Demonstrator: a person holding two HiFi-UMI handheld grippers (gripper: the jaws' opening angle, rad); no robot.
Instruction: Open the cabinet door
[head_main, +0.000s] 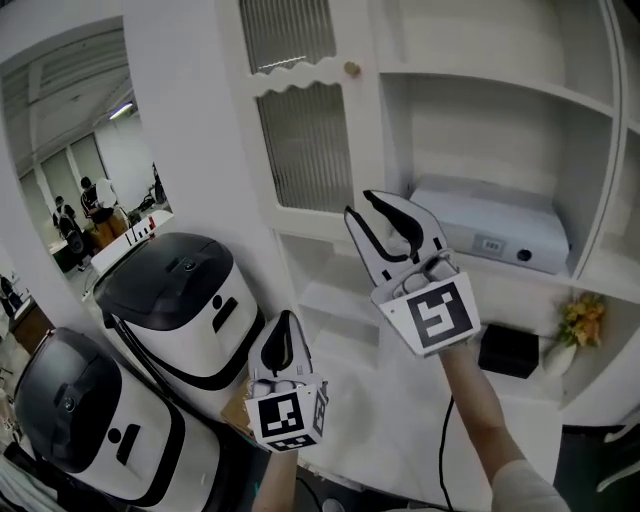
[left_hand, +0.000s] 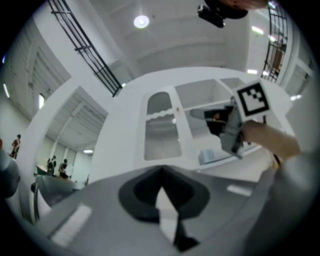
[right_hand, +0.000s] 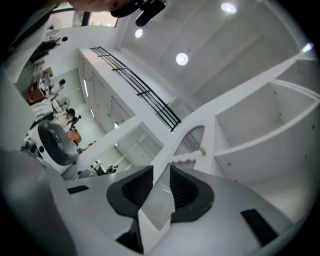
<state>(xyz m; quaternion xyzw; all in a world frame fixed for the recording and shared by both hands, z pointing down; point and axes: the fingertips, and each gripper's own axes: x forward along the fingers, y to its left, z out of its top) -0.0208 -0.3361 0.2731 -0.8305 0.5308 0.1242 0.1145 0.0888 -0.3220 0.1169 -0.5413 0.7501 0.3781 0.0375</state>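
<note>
Head view. Cabinet door (head_main: 310, 150) is on the left part of the cabinet (head_main: 500, 88) front, just left of the open shelves. It stands upright, long axis vertical, its face toward the person. It has ribbed glass panels with a scalloped rail between them, and a small knob (head_main: 352, 69) on its right edge. Its top is cut off by the frame. Cannot tell whether it sits flush or slightly ajar. Right gripper (head_main: 357, 202) is raised in front of the door's lower right corner, tips pointing up toward the knob, jaws parted, nothing between them. Left gripper (head_main: 286, 320) is lower and to the left, apart from the door, jaws together, empty.

Left gripper view. The left gripper's (left_hand: 161, 172) pads meet at the tips and grip nothing. The door (left_hand: 162, 127) shows beyond, small and softly blurred. The right gripper (left_hand: 212, 117) is at the door's right edge, its jaw tips hard to make out.

Right gripper view. The right gripper (right_hand: 161, 172) shows a clear gap between its pads and holds nothing. The door's ribbed glass (right_hand: 187, 142) shows through the gap, tilted in this view. The knob (right_hand: 202, 151) is just above and right of the jaws, untouched.
</note>
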